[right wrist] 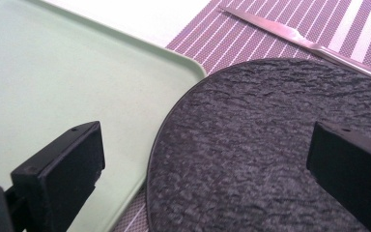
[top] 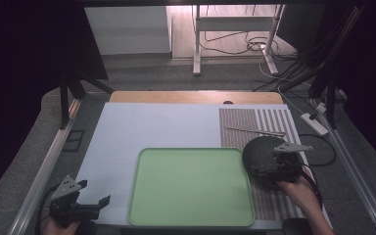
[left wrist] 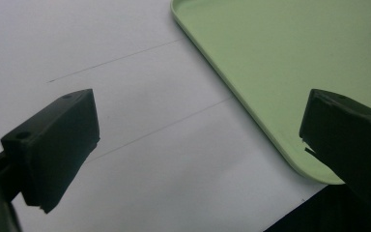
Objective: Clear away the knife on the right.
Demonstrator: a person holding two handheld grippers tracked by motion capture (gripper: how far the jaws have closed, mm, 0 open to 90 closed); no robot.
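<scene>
hovering right claw (right wrist: pixel 203 169) gaping over slate plate (right wrist: pixel 270 145)

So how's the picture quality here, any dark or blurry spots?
High view: dim, edges nearly black, brightest on the floor at the back. Left gripper view: evenly lit, green tray sharp, the near tongs soft. Right gripper view: slate plate texture crisp, knife shiny.
</scene>
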